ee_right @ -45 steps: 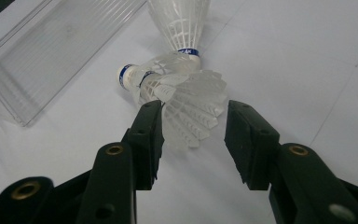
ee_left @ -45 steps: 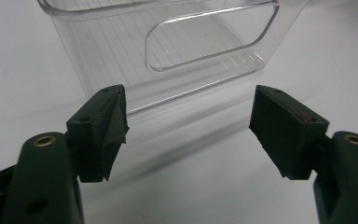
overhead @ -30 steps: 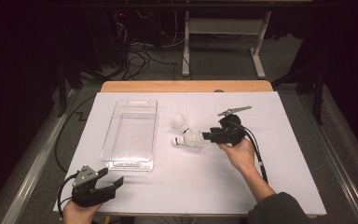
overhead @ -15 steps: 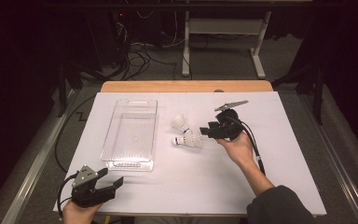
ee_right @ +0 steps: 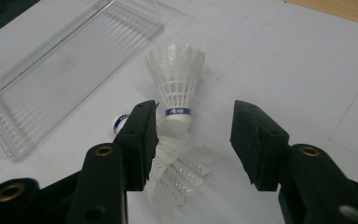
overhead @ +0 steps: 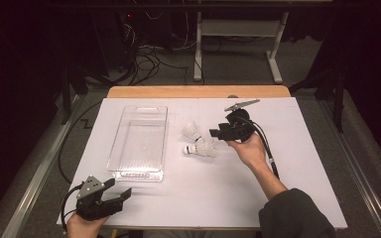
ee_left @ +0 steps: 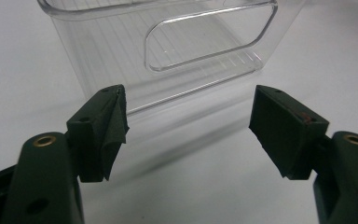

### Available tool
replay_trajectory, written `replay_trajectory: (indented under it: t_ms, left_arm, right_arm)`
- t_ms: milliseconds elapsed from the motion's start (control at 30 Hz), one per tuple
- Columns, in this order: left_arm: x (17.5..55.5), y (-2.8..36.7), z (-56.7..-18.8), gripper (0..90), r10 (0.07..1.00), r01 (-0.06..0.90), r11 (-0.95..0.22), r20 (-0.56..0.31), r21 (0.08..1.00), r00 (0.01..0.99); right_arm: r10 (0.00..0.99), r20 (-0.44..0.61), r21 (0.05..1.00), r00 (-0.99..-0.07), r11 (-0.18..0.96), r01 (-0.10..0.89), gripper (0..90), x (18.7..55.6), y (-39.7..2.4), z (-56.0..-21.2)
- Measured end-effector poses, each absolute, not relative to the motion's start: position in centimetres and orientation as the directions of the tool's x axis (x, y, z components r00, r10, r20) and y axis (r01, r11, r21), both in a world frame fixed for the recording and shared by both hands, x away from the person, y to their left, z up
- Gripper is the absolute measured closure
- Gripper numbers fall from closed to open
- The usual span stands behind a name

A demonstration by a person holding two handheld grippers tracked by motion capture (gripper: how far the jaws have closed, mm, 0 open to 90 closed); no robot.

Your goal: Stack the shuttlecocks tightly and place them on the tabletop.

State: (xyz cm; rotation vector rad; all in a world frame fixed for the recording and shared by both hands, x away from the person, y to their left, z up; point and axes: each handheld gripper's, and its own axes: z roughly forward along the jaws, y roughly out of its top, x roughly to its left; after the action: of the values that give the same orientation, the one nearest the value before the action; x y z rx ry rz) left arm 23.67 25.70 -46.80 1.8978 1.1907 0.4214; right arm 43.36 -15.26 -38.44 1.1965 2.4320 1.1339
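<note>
Two white shuttlecocks rest on the white table cover. One stands on its cork [overhead: 192, 131] [ee_right: 176, 79]. The other lies on its side [overhead: 199, 148] [ee_right: 182, 170], cork pointing left toward the bin. My right gripper [overhead: 217, 134] [ee_right: 193, 126] hovers just right of them and points at them. Its jaws have just been opening, and nothing is pinched between them; the lying shuttlecock's feathers show below the gap. My left gripper [overhead: 119, 187] [ee_left: 189, 123] rests open at the near left corner, facing the near end of the clear plastic bin [overhead: 138, 172] [ee_left: 168, 46].
The clear bin [ee_right: 51, 79] lies lengthwise left of the shuttlecocks with nothing in it. A wooden table edge [overhead: 198, 91] runs along the far side. Cables [overhead: 265, 144] trail from the right gripper. White cover extends to the right and in front.
The right gripper has lifted slightly and drifted toward the far side, and its jaws stand a little wider. The shuttlecocks, bin and left gripper have not moved.
</note>
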Motion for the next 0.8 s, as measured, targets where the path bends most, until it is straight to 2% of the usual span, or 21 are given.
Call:
replay_trajectory:
  t_ms: [800]
  left_arm:
    - [23.6,25.7,-46.8,28.6,0.854,0.577,-0.207,-0.141,0.79,0.5]
  right_arm:
    - [0.731,0.128,0.694,-0.671,0.417,0.587,50.1,45.7,-12.7,-37.5]
